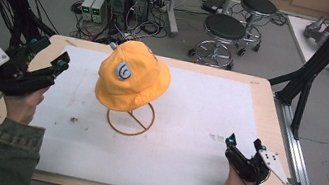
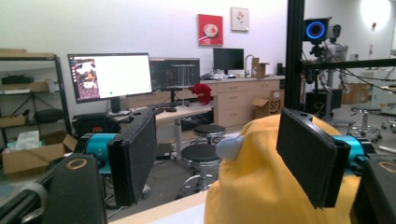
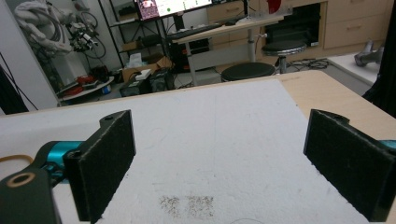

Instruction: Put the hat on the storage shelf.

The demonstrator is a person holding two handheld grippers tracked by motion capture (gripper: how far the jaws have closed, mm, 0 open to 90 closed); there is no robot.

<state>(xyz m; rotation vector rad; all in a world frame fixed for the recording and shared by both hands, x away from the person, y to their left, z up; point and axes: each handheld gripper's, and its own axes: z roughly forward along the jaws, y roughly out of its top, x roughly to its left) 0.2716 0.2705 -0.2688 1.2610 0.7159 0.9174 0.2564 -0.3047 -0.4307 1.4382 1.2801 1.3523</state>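
While the yellow hat [image 1: 133,74] sits on its wire stand [image 1: 130,117] just ahead of the left gripper [image 1: 58,65], whose jaws are spread with nothing between them, the brim is best approached level and pinched gently.

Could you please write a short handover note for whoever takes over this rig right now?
Left gripper: jaws open, nothing between them, raised at the table's left side and pointed toward the hat.
Right gripper: jaws open and empty, low over the white mat near the front right corner.
Yellow bucket hat: sits on the wire stand in the middle of the mat, apart from both grippers.
Done: the hat is on its stand and neither gripper holds it.
Left: apparently the left gripper still has to reach the hat; the right one seems to be waiting.
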